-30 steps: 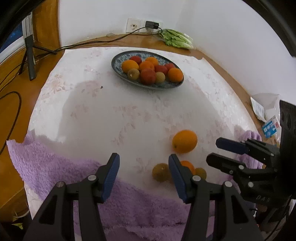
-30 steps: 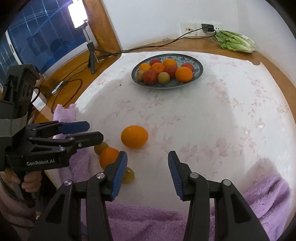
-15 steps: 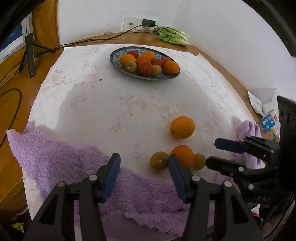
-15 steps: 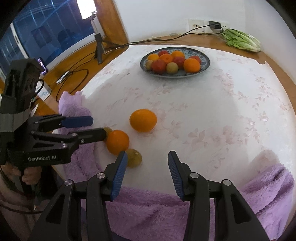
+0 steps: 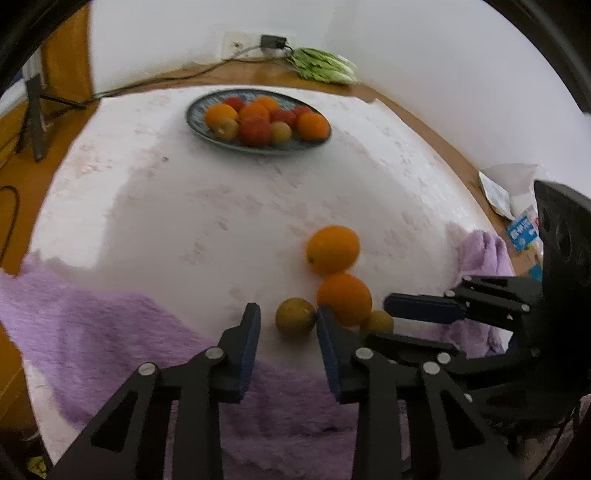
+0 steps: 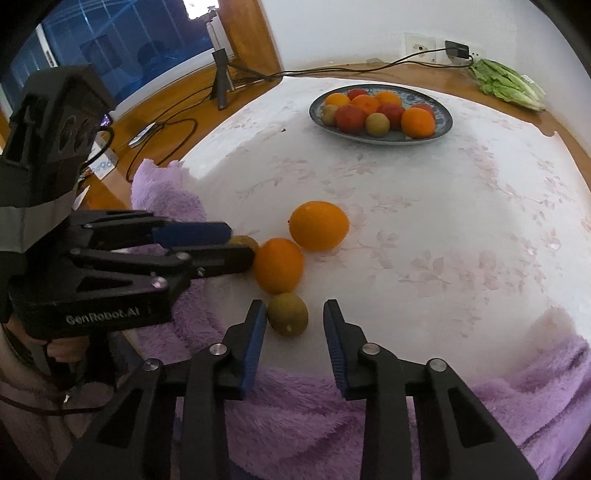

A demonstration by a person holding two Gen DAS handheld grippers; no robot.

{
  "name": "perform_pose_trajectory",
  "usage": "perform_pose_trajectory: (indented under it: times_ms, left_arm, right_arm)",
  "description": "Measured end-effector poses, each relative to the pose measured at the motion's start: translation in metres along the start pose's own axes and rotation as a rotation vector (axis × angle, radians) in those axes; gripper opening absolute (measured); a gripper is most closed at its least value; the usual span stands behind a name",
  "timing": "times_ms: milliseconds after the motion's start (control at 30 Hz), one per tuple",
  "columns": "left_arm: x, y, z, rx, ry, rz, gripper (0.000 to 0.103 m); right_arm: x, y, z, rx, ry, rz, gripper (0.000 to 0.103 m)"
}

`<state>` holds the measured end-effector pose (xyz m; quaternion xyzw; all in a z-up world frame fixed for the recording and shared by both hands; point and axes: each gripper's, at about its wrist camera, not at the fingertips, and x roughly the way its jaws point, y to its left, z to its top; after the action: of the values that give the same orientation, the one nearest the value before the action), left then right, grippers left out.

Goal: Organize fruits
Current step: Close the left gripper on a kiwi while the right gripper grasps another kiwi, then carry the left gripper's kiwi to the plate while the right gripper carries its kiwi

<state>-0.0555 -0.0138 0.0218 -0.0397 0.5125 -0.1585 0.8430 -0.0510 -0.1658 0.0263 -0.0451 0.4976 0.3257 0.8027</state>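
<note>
Holding a heap of round oranges and red fruits, your oval blue patterned plate point(image 6: 380, 136) sits far back on the floral white tablecloth point(image 6: 443, 229). Your left gripper point(image 5: 288, 321) is closing around one greenish-brown fruit point(image 5: 295, 316); your right gripper point(image 6: 295, 317) closes around another point(image 6: 287, 314), neither pinched. Fluffy purple towel point(image 6: 332, 424) drapes the near edge.

Bright daylight; a lamp point(image 6: 201, 4) glares top left; left view is blurry; edges bend and go dark.
</note>
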Motion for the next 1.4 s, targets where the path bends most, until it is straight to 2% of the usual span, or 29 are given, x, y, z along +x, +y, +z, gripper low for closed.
perform_pose_trajectory:
  times_ms: [167, 267, 633, 1400]
  left_arm:
    - [0.004, -0.005, -0.002, 0.015, -0.015, 0.026, 0.024]
    - [0.004, -0.002, -0.002, 0.000, -0.013, 0.012, 0.024]
    - [-0.007, 0.008, 0.013, -0.019, -0.051, 0.043, 0.024]
    - [-0.016, 0.016, 0.096, -0.030, -0.161, 0.071, 0.024]
  right_arm:
    - [0.002, -0.001, -0.002, 0.001, 0.004, 0.007, 0.024]
    - [0.001, -0.002, -0.002, 0.003, 0.001, 0.003, 0.024]
    - [-0.009, -0.014, 0.004, 0.003, -0.031, -0.031, 0.024]
    - [-0.022, -0.064, 0.058, 0.093, -0.121, -0.088, 0.024]
